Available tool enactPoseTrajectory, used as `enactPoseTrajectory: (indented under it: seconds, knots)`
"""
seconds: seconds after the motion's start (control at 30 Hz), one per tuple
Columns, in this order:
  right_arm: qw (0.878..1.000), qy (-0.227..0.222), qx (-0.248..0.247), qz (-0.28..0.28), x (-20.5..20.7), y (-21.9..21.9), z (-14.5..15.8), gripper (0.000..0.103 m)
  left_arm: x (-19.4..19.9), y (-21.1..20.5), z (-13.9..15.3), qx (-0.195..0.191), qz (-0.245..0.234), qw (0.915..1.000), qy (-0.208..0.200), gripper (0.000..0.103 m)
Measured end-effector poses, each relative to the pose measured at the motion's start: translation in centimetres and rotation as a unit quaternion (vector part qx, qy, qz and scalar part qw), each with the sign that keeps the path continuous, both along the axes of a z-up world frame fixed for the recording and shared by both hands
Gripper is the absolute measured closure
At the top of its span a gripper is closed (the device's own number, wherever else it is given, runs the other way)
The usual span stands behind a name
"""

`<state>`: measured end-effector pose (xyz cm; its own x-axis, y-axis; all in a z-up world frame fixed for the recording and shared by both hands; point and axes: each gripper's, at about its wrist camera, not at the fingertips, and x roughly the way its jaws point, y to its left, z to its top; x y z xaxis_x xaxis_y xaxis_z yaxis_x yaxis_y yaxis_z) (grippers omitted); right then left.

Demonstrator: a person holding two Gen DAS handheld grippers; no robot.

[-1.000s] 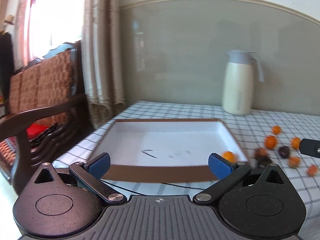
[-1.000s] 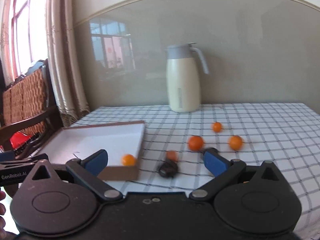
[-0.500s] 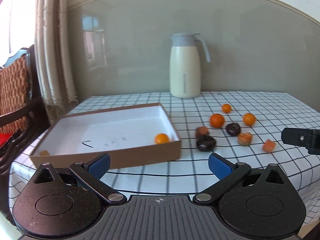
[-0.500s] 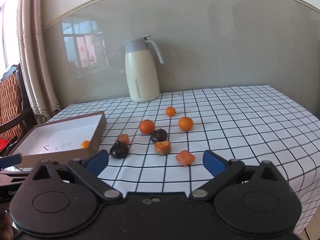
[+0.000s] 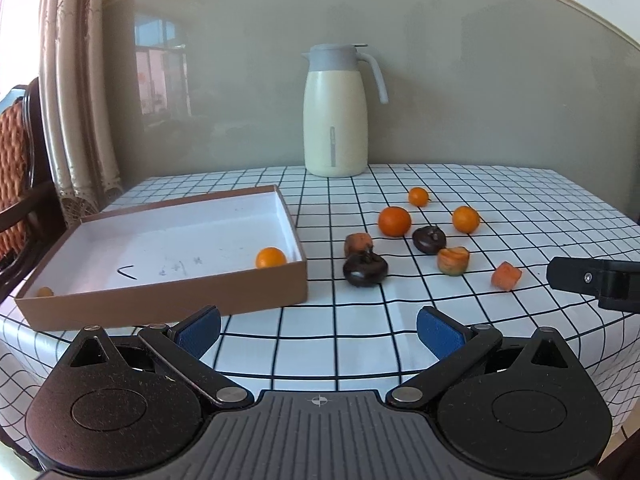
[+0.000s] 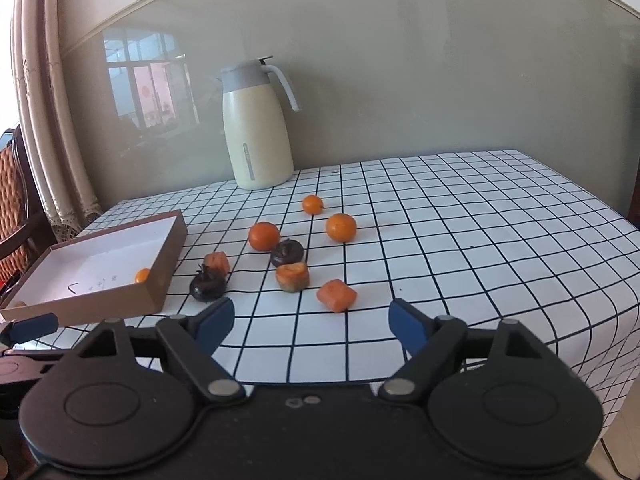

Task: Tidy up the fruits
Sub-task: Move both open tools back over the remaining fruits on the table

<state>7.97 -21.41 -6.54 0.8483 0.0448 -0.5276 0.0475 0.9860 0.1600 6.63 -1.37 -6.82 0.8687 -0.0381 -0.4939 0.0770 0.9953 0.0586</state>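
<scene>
Fingers (image 5: pixel 440 334) of my left gripper (image 5: pixel 318 330) stand wide apart with only checked cloth between them, gripping nothing. From the left wrist, the box (image 5: pixel 168 298) lies on the desk (image 5: pixel 360 344) left of the scattered fruit, its long side running leftward and slightly nearer. Inside the box, one orange (image 5: pixel 271 258) sits in the right near corner, and something small and orange (image 5: pixel 45 291) in the left near corner is half hidden by the wall. Right of the box lie two dark fruits (image 5: pixel 365 270), three oranges (image 5: pixel 394 221) and three cut orange pieces (image 5: pixel 506 276). A black part cut off at the right edge is my other gripper.

From the right wrist, my right gripper (image 6: pixel 310 326) has just been narrowing, yet its fingers (image 6: pixel 406 324) remain well apart and empty. The nearest cut piece (image 6: pixel 336 295), right of the box (image 6: pixel 156 280), lies just beyond them, untouched.
</scene>
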Motion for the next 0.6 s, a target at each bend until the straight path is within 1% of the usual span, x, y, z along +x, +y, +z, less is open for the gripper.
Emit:
enactPoseTrajectory:
  seconds: [0.43,0.6]
  knots:
    - [1.0,0.003,0.001,-0.011,0.6,-1.1,-0.4,0.027,1.0,-2.4,-0.5,0.002,-0.024,0.9997,0.004,0.0]
    - [1.0,0.006,0.001,-0.013,1.3,-1.6,-0.8,0.032,2.1,-3.3,-0.8,0.001,-0.031,0.9995,0.005,0.0]
